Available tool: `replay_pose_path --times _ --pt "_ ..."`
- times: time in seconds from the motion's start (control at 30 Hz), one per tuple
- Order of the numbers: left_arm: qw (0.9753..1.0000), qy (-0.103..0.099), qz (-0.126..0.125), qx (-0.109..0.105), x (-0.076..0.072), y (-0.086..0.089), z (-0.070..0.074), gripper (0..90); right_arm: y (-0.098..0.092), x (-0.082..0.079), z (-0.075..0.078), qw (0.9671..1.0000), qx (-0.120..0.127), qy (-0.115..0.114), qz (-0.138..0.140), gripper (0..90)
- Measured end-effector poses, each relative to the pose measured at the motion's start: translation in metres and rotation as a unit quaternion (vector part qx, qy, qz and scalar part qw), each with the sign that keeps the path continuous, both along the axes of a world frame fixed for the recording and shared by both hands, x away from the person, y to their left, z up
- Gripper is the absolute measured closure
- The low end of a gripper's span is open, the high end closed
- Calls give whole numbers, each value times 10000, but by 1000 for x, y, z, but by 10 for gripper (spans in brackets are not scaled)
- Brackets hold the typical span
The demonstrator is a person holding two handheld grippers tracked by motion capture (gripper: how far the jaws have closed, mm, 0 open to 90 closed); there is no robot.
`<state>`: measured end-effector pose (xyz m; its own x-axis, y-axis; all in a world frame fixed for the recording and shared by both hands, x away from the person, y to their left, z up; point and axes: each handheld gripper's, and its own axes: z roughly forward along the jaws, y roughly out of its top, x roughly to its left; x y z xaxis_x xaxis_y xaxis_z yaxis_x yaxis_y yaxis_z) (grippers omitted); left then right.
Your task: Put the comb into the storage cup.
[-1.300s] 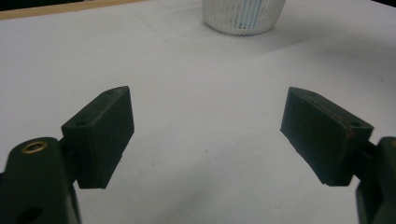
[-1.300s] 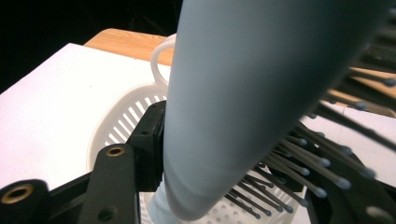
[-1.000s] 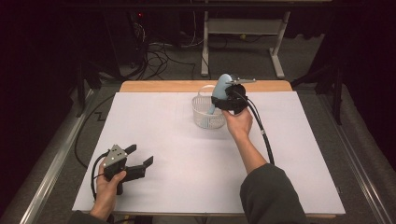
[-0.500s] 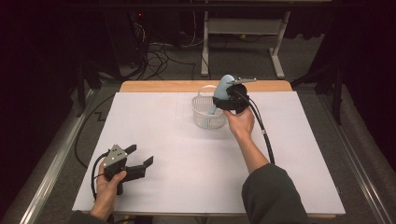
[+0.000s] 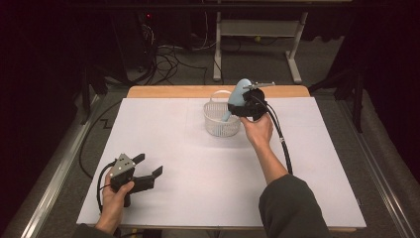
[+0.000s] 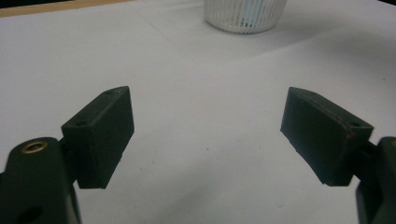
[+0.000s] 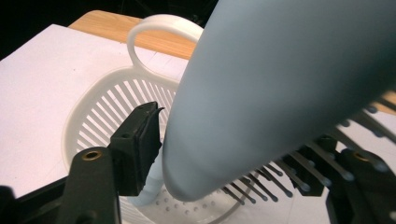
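Observation:
A light blue hairbrush [image 5: 240, 90] stands tilted over a white slatted basket [image 5: 213, 111] at the back middle of the table. Its handle end dips into the basket. My right gripper [image 5: 238, 107] is shut on the brush, just at the basket's right rim. In the right gripper view the brush's smooth back [image 7: 289, 79] lies between the two jaws of the right gripper [image 7: 233, 140], bristles toward the right jaw, with the basket [image 7: 102, 112] below. My left gripper [image 5: 148, 164] rests open near the front left of the table. In its own view the left gripper [image 6: 205, 116] holds nothing.
White paper [image 5: 198, 168] covers the table, with a wooden edge [image 5: 168, 91] at the back. The right gripper's cable [image 5: 282, 144] trails along the forearm. The basket [image 6: 245, 14] shows far ahead in the left gripper view. Dark floor, cables and a metal stand [image 5: 257, 29] lie beyond.
The right gripper with the brush has edged very slightly to the right over the basket. The left gripper has stayed put.

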<state>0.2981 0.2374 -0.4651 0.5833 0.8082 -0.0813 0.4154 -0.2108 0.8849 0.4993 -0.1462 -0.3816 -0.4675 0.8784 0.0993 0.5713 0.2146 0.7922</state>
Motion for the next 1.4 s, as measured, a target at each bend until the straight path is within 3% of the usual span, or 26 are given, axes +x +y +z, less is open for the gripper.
replay_pose_path --times 0.9,1.4 --pt "10000 -16 0 -5 0 0 0 182 -9 2 -3 9997 72 221 7 295" --pt "10000 -20 7 -5 0 0 0 182 -11 1 -5 9997 121 209 52 295"
